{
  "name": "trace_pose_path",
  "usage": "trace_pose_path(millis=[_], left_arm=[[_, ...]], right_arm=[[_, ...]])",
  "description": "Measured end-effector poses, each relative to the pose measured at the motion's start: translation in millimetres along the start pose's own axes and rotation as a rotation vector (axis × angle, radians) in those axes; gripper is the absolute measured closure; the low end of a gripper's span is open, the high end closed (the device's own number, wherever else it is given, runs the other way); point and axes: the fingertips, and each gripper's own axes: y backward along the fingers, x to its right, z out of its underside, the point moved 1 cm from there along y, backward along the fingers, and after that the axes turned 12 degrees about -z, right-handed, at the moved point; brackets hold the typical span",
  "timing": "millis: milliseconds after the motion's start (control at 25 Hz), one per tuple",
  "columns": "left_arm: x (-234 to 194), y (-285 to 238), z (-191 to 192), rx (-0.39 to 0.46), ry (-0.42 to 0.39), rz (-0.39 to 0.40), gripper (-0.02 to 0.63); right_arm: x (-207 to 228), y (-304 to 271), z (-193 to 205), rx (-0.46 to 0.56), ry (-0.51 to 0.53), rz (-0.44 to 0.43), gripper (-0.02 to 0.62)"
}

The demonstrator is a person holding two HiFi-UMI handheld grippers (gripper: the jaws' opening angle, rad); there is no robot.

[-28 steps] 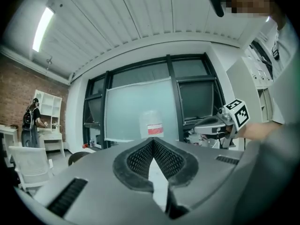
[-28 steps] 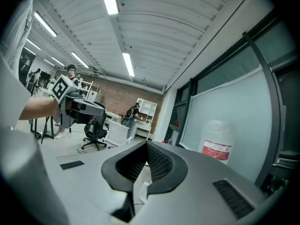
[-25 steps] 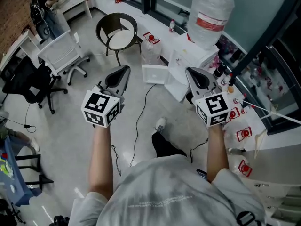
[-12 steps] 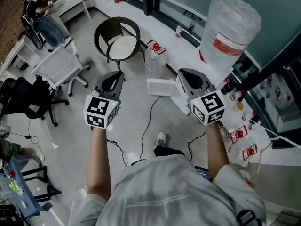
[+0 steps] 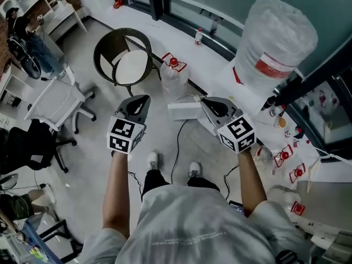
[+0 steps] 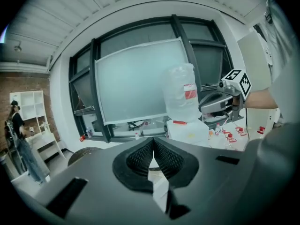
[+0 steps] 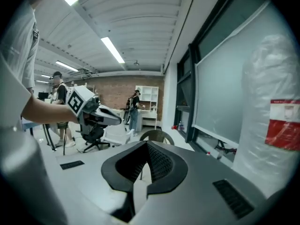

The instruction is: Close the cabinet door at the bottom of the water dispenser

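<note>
The water dispenser [image 5: 242, 84] is a white box against the window wall, with a large wrapped water bottle [image 5: 280, 34] on top. Its white cabinet door [image 5: 184, 111] stands swung out low near the floor. My right gripper [image 5: 204, 101] is shut and empty, close above the door's right end; whether it touches the door I cannot tell. My left gripper [image 5: 144, 99] is also shut and empty, left of the door and apart from it. In the left gripper view, the shut left gripper [image 6: 152, 146] faces the bottle [image 6: 182, 93]. The right gripper [image 7: 146, 149] shows nothing between its jaws.
A round dark chair [image 5: 124, 59] stands left of the dispenser, and a white office chair [image 5: 55, 100] and a black one [image 5: 27, 147] are farther left. A cable [image 5: 177, 147] runs across the floor. Red-and-white items [image 5: 283, 155] lie at the right. People stand far back.
Both grippers have moved forward and lower toward the dispenser, staying shut. The person has stepped closer, and the door now lies just ahead of the grippers.
</note>
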Motion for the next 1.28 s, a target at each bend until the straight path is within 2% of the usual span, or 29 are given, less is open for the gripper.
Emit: trace_pose_path(millis=[120, 320, 400, 440, 480, 520, 640, 960, 1120, 1280], left_arm=[[-25.1, -44.0, 21.6, 0.01, -0.007, 0.086, 0.586], [-54.8, -110.7, 62.7, 0.012, 0.026, 0.207, 0.584], [-48.7, -136.6, 81.4, 0.0, 0.021, 0.302, 0.583], [-45.4, -148.0, 92.7, -0.011, 0.013, 0.354, 0.566], [-42.9, -158.7, 105.8, -0.029, 0.004, 0.399, 0.519], [-40.7, -169.5, 120.7, -0.054, -0.003, 0.435, 0.489], [-28.1, -204.2, 170.4, -0.14, -0.02, 0.51, 0.474], [29.7, -300.6, 338.2, -0.336, -0.033, 0.61, 0.431], [62.5, -334.2, 424.7, -0.435, -0.073, 0.631, 0.391], [84.8, -360.2, 492.9, -0.493, -0.109, 0.647, 0.345]], right_arm=[[27.9, -25.2, 2.9, 0.021, -0.048, 0.123, 0.568], [63.8, -60.9, 19.6, 0.027, -0.104, 0.268, 0.568], [79.0, -64.0, 40.5, 0.009, -0.148, 0.364, 0.568], [84.7, -66.9, 53.6, 0.004, -0.182, 0.412, 0.568], [89.2, -70.7, 68.2, 0.004, -0.222, 0.458, 0.566], [92.4, -74.9, 83.9, 0.005, -0.265, 0.502, 0.565], [95.5, -89.5, 137.4, -0.018, -0.379, 0.599, 0.523], [99.8, -140.6, 307.0, -0.169, -0.551, 0.619, 0.433], [95.5, -156.3, 395.4, -0.215, -0.603, 0.604, 0.41], [79.0, -177.9, 464.1, -0.242, -0.644, 0.569, 0.399]])
